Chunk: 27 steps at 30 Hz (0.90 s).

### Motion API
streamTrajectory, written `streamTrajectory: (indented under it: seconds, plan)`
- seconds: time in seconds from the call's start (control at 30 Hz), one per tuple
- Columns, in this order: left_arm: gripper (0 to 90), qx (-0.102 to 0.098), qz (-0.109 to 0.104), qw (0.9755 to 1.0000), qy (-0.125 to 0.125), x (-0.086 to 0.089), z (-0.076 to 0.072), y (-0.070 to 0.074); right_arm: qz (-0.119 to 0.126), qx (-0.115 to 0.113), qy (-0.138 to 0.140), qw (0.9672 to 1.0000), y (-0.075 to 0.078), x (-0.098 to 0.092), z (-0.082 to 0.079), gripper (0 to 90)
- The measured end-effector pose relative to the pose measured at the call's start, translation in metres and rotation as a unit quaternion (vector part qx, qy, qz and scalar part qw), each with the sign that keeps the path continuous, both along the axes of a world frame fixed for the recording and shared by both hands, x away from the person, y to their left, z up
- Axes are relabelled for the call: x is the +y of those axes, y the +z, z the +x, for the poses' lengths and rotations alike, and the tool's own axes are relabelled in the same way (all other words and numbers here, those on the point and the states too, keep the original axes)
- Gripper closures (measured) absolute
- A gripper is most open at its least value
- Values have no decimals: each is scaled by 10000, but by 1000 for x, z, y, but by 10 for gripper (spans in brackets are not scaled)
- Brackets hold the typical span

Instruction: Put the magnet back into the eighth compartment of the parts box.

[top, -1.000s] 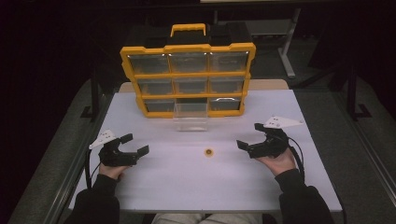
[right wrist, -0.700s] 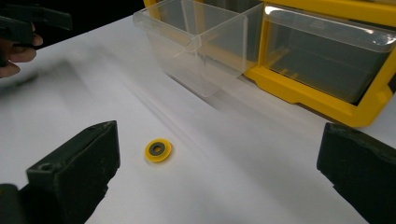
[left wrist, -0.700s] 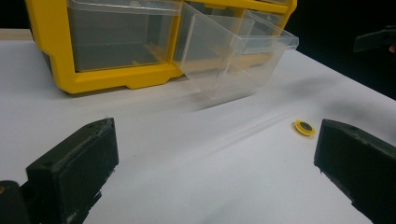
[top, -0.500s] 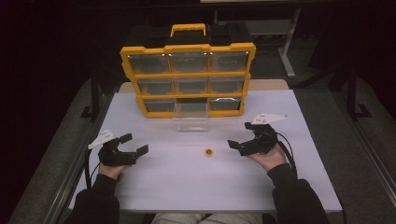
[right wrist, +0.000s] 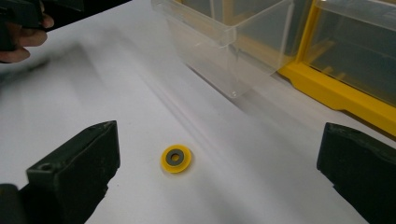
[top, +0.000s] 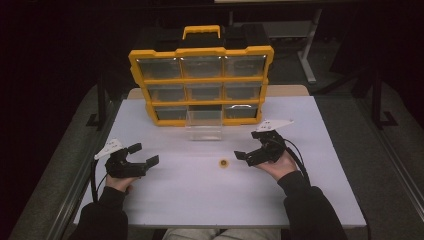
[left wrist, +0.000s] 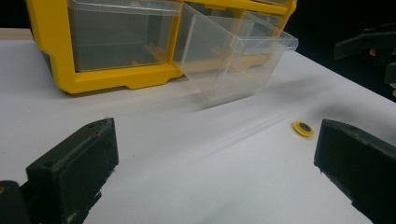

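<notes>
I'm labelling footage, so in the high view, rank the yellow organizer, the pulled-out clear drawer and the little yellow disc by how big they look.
1. Yellow organizer, clearly largest.
2. Clear drawer.
3. Yellow disc, smallest by far.

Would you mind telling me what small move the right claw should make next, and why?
Probably ease the right claw forward and down over the small yellow disc. Its jaws are wide open, the disc lies flat on the white table between and just ahead of them, untouched, and a clear drawer stands pulled out of the yellow organizer beyond.

Clear glossy plastic drawer (right wrist: 233, 42) (matt table (right wrist: 116, 93))
</notes>
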<state>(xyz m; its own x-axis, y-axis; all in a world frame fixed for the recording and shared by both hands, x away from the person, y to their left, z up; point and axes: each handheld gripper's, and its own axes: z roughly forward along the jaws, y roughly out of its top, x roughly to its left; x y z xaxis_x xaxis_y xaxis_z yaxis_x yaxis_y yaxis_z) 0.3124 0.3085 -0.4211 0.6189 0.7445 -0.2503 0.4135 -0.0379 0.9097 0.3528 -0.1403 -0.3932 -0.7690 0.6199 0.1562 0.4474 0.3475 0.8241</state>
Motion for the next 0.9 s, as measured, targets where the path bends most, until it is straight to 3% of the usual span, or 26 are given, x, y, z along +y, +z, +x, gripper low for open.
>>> streamTrajectory:
  seconds: [0.43,0.9]
  plan:
    - [0,5,-24,10000,31,0,0,0,-131,86,242,9996,0,22,9,0]
    - [0,8,-40,10000,29,1,1,0,-385,290,480,9977,-14,44,18,0]
